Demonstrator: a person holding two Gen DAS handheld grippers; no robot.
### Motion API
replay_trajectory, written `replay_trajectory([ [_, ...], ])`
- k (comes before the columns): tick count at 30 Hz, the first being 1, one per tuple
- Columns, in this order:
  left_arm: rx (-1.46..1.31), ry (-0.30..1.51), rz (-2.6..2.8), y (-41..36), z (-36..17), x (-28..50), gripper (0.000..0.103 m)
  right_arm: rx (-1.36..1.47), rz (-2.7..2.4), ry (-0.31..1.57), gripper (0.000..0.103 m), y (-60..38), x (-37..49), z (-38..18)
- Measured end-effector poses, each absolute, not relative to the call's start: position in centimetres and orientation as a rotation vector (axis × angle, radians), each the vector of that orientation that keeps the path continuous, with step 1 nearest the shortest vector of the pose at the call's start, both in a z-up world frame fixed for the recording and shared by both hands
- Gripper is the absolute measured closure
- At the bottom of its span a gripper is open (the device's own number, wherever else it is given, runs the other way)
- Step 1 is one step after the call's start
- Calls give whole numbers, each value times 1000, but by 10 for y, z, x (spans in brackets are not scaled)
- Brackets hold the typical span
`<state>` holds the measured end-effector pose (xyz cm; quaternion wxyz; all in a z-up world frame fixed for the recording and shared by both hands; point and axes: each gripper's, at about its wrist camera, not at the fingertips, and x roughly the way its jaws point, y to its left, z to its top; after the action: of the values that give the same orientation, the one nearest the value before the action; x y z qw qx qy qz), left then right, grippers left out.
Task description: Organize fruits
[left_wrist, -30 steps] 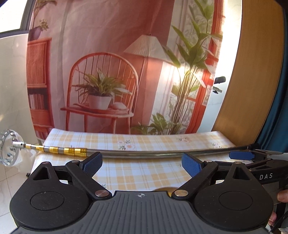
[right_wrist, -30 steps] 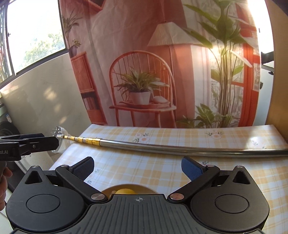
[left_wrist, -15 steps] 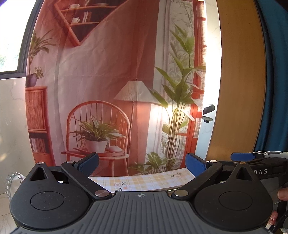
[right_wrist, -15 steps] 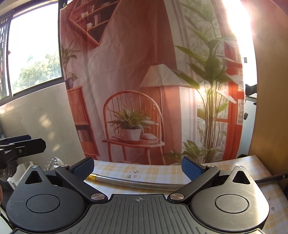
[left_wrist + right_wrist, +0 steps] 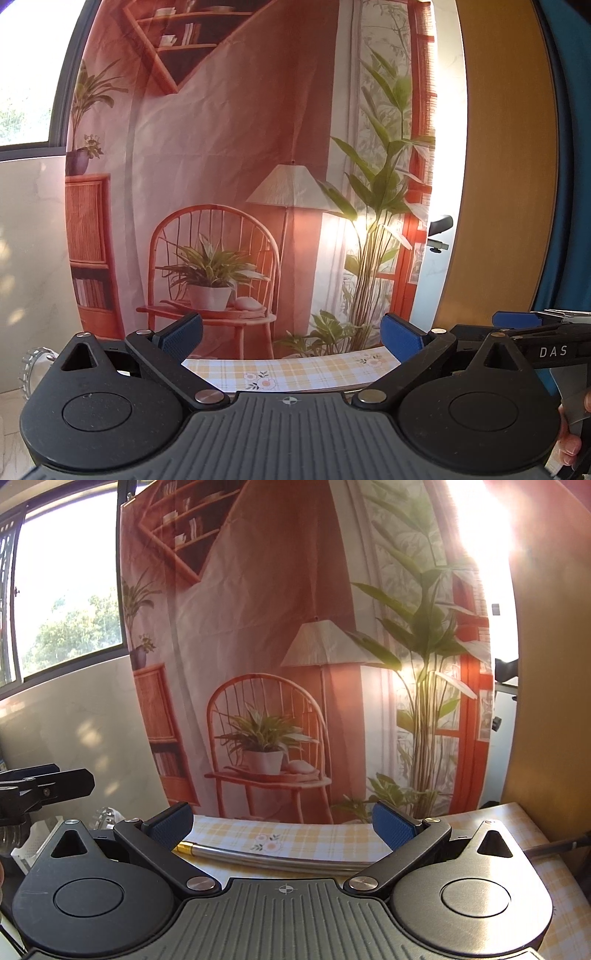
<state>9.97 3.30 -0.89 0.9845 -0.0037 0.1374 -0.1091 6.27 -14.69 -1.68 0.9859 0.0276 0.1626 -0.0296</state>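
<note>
No fruit shows in either view now. My left gripper (image 5: 291,338) is open, its blue pads wide apart, held high and facing the backdrop above the far strip of the yellow checked tablecloth (image 5: 295,373). My right gripper (image 5: 282,823) is open too, empty, pointing over the same tablecloth (image 5: 314,838). In the left wrist view the right gripper (image 5: 535,332) appears at the right edge, with fingers of a hand (image 5: 569,446) below it. In the right wrist view the left gripper (image 5: 44,786) juts in from the left edge.
A metal rod with a gold end (image 5: 273,860) lies across the far side of the table. A printed backdrop (image 5: 258,184) with a chair, lamp and plants hangs behind it. A wooden panel (image 5: 506,184) stands at the right, a window (image 5: 66,609) at the left.
Both grippers have tilted upward and risen. The table, rod and yellow fruit in the bowl have slid down out of view; only the table's far strip remains. Both jaws stayed open.
</note>
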Motion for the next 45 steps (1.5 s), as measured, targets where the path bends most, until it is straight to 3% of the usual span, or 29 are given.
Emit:
replay_trajectory([
  [45, 59, 246, -211, 31, -8, 91, 0, 59, -59, 321, 0, -148, 59, -16],
])
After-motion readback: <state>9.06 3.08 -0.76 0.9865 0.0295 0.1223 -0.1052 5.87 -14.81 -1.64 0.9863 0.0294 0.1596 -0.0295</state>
